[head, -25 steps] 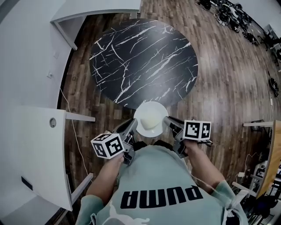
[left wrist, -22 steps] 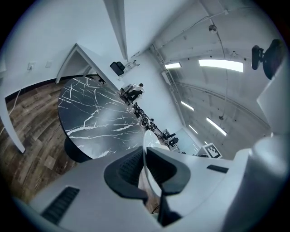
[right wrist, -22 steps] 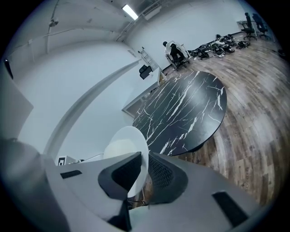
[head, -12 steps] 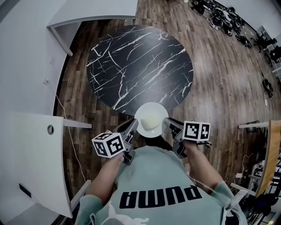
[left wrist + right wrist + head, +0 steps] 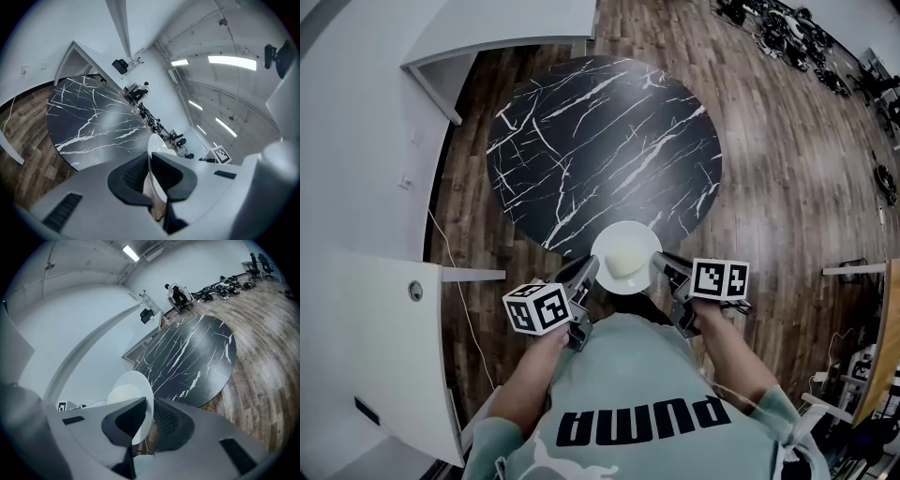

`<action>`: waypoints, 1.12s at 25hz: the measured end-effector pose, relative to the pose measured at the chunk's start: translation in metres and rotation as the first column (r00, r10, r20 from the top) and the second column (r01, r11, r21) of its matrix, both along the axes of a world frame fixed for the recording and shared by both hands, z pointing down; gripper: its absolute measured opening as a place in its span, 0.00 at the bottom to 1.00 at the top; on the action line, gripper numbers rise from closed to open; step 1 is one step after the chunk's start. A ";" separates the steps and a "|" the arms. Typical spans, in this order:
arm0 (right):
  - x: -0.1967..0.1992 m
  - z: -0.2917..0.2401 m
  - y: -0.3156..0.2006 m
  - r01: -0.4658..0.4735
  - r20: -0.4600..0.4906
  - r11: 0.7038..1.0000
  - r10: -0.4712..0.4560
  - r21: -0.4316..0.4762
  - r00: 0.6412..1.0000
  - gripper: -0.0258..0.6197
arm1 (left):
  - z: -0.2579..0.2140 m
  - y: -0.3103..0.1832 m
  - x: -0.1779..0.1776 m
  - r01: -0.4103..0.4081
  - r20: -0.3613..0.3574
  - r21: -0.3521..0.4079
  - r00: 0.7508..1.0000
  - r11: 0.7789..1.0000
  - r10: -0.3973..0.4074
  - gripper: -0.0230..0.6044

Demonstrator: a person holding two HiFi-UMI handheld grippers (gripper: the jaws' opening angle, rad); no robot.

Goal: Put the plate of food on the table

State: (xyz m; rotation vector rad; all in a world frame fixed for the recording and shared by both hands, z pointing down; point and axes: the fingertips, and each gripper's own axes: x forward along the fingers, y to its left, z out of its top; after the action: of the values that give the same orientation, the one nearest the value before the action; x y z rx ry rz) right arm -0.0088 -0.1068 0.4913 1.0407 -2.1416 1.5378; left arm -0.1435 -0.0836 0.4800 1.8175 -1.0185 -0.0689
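A white plate with a pale mound of food on it hangs at the near edge of the round black marble table. My left gripper is shut on the plate's left rim and my right gripper is shut on its right rim. In the left gripper view the thin white rim of the plate runs between the dark pads of the left gripper. In the right gripper view the plate sits edge-on between the pads of the right gripper, with the table beyond.
A white counter stands at the left, with a white wall and a door frame behind the table. The wooden floor spreads to the right. Dark clutter of cables and gear lies at the far right, shelving at the right edge.
The plate and both grippers have edged slightly forward, so that the plate now overlaps the table's near edge a little more. Both grips are unchanged.
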 end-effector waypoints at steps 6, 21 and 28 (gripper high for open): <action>0.012 0.012 -0.035 -0.015 0.010 0.999 0.015 -0.034 1.000 0.12 | 0.009 -0.038 0.012 -0.014 0.019 -0.033 1.000 0.999 0.014 0.08; 0.047 0.033 -0.118 -0.037 0.009 0.997 0.037 -0.063 0.999 0.12 | 0.031 -0.123 0.046 -0.034 0.044 -0.081 0.998 0.996 0.038 0.08; 0.063 0.054 -0.143 -0.049 0.003 0.996 0.049 -0.079 0.999 0.12 | 0.052 -0.150 0.061 -0.036 0.055 -0.098 0.998 0.995 0.042 0.08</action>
State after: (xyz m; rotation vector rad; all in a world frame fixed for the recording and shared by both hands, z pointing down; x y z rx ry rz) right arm 0.0541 -0.2499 0.5449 1.0712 -2.0545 1.6348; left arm -0.0826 -0.2334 0.5321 1.7586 -1.0086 0.0558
